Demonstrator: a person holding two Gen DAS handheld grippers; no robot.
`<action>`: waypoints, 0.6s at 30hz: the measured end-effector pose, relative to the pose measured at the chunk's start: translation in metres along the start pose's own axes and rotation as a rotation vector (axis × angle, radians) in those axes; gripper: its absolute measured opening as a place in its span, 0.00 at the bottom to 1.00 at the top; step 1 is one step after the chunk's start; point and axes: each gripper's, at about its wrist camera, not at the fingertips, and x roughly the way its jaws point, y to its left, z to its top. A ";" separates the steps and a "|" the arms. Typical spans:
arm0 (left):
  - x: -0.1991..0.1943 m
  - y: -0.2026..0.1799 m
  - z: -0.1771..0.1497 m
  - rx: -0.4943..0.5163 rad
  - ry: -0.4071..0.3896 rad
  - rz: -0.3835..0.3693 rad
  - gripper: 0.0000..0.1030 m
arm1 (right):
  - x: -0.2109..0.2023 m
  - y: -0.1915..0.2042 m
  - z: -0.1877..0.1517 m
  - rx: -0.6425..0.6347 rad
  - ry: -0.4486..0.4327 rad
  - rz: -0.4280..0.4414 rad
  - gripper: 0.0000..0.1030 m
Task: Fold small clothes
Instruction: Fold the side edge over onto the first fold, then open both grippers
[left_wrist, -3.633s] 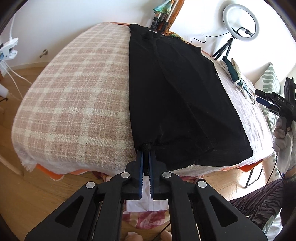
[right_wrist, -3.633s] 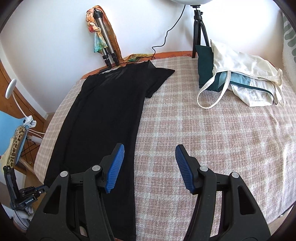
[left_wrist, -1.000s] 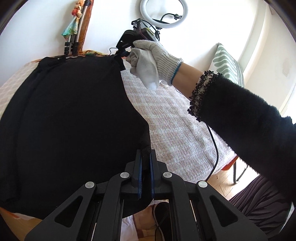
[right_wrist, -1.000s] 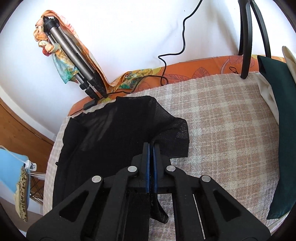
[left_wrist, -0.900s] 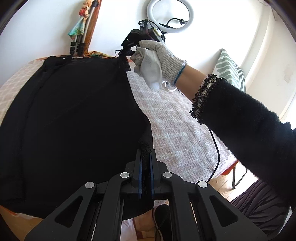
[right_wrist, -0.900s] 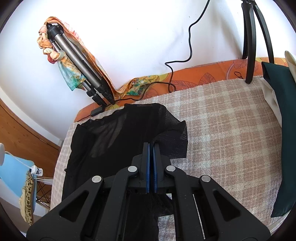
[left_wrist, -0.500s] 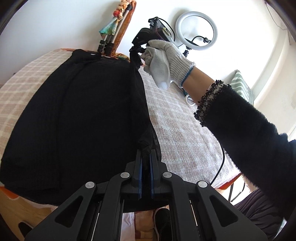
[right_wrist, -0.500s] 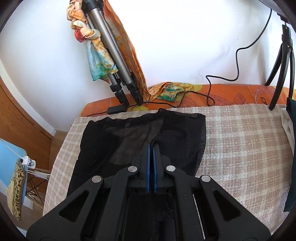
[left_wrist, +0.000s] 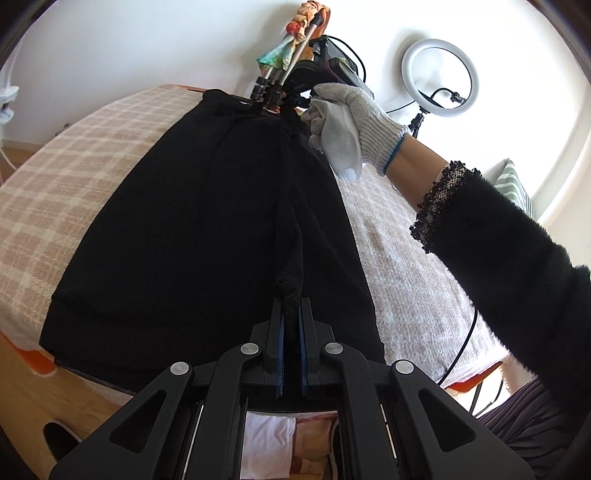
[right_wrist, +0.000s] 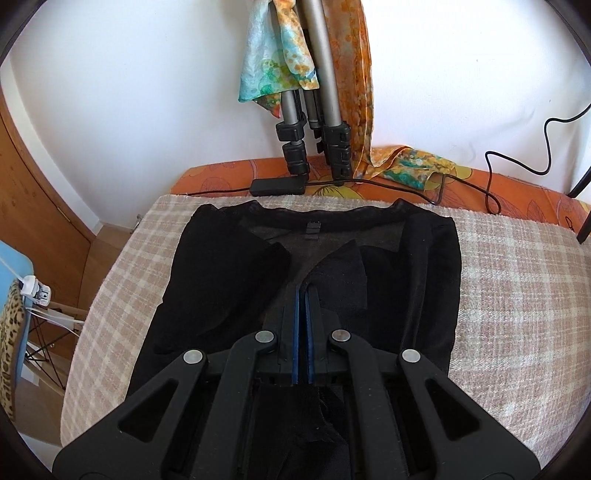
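Observation:
A long black garment (left_wrist: 192, 229) lies along a pink plaid blanket (left_wrist: 48, 192). My left gripper (left_wrist: 290, 308) is shut on its near hem edge, and a raised ridge of cloth runs from there to the far end. A gloved hand (left_wrist: 347, 122) holds the right gripper's body above the far end. In the right wrist view my right gripper (right_wrist: 303, 291) is shut on a dark sheer flap of the black garment (right_wrist: 229, 273), held over its neckline end. The lifted side edge is carried over the middle of the garment.
A folded tripod (right_wrist: 317, 110) with a colourful scarf leans on the wall behind the bed. A black cable (right_wrist: 491, 173) and adapter lie on the orange sheet (right_wrist: 480, 188). A ring light (left_wrist: 439, 77) stands at the far right. A black fuzzy sleeve (left_wrist: 517, 266) crosses the right side.
Both grippers have swept sideways over the garment with its edge, drawing the right side across the middle. The right gripper now sits over the centre of the neckline.

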 end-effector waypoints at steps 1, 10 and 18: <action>0.000 0.000 -0.001 0.006 0.006 0.004 0.04 | 0.002 0.001 0.000 -0.005 0.002 -0.003 0.04; -0.005 0.007 -0.002 0.021 0.012 0.045 0.05 | 0.021 0.003 -0.006 -0.020 0.038 -0.009 0.04; -0.024 0.005 0.002 0.058 0.006 0.062 0.17 | 0.011 -0.001 -0.005 0.020 0.050 0.044 0.39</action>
